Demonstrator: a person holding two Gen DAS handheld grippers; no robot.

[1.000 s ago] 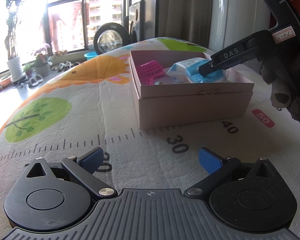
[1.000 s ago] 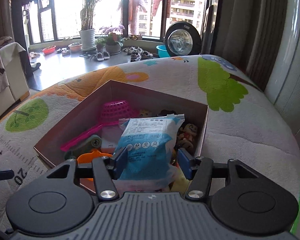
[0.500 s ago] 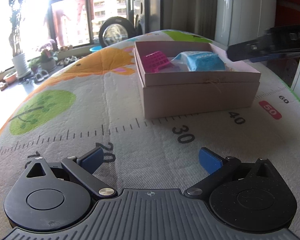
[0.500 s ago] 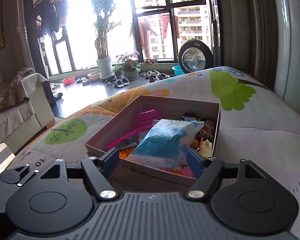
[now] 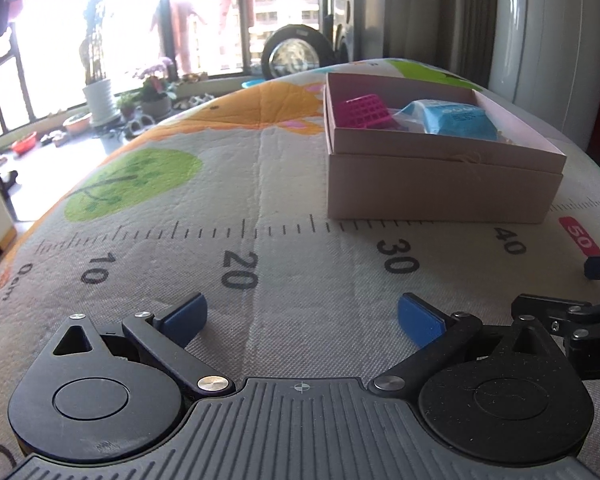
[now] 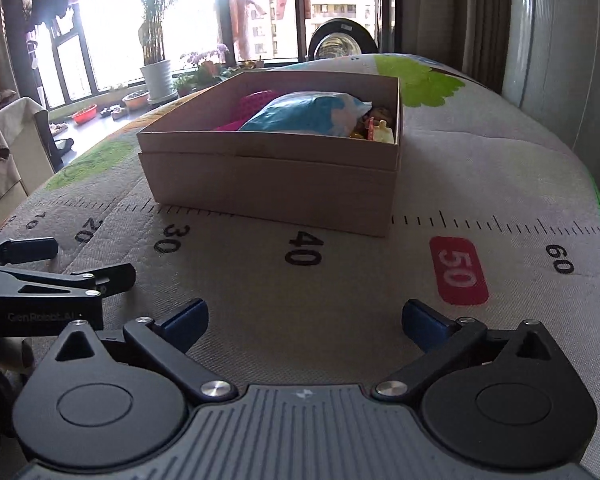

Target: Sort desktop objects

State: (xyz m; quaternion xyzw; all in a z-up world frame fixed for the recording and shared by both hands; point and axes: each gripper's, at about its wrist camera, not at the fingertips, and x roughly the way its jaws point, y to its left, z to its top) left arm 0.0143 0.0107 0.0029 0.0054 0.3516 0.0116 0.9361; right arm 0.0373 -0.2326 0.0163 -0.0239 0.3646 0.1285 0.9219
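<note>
Left tongs (image 5: 302, 318) spread wide, nothing between the blue pads (image 5: 184, 317), low over the play mat (image 5: 260, 184) that covers the worktop, near the printed 20 and 30 marks. Right tongs (image 6: 305, 320) also spread, empty, low over the mat between the 30 and 50 marks. Each set of tongs shows at the edge of the other's view: right tongs at far right of the left wrist view, left tongs at far left of the right wrist view, so the two sit side by side, apart. Cardboard box (image 5: 440, 188) stands on the mat ahead of both tongs, ahead-right of the left ones, straight ahead to slightly left of the right ones, not touching either. Inside the box: blue and white packet (image 6: 304, 114) lying on top, pink plastic basket (image 5: 366, 111) beside it toward the left, small toy figures (image 6: 378, 124) packed in the far right corner, partly hidden. Beyond the mat, potted plant (image 6: 156, 76) by the window.
</note>
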